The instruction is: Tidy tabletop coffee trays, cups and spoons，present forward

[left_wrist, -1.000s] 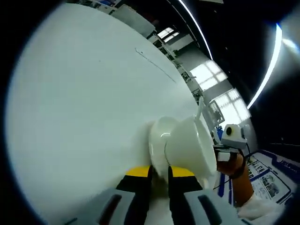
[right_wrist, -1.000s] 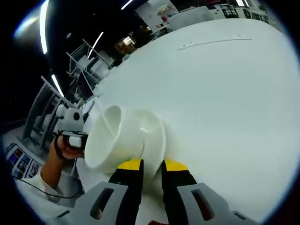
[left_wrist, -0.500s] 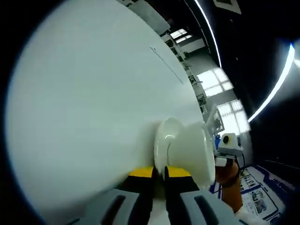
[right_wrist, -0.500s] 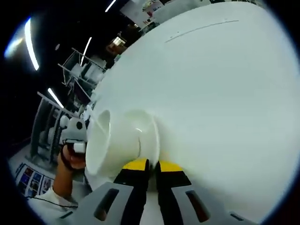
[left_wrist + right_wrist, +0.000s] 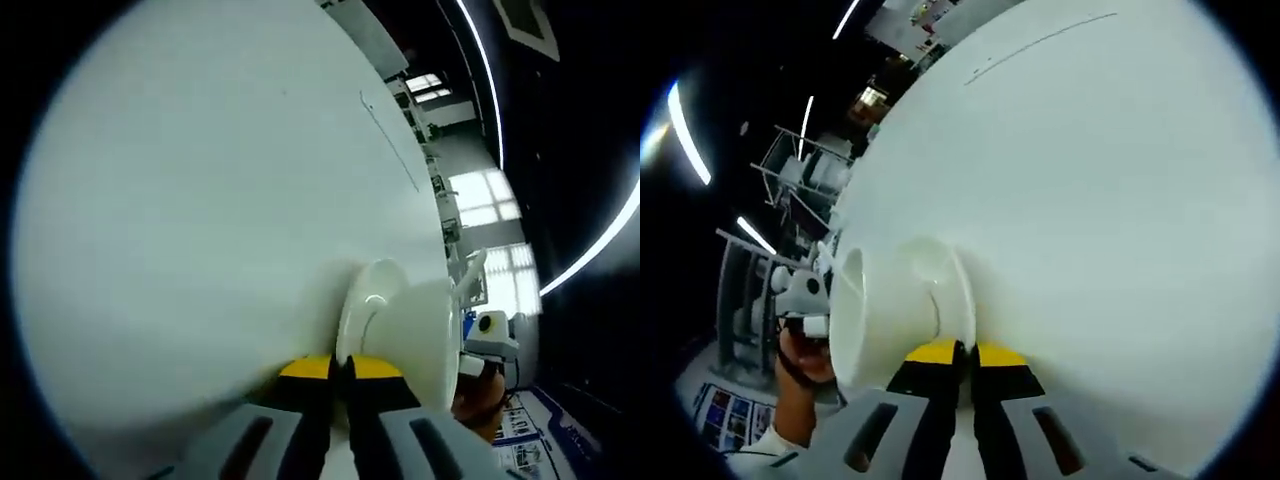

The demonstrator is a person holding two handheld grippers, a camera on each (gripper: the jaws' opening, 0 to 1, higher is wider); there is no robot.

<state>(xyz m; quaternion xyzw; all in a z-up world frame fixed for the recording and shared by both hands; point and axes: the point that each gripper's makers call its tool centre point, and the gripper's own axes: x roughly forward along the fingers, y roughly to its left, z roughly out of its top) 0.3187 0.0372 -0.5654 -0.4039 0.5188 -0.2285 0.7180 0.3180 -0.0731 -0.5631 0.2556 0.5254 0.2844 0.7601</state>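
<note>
On the white table [image 5: 200,200], a white cup [image 5: 420,335] sits on its saucer [image 5: 358,310]; both grippers' jaws are closed on opposite saucer edges. The cup's inside and handle stay hidden.

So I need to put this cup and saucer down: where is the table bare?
The white table is bare from the saucer out to its far edge; the left gripper view shows the same open surface. It is crowded only by the cup, where both grippers meet.
</note>
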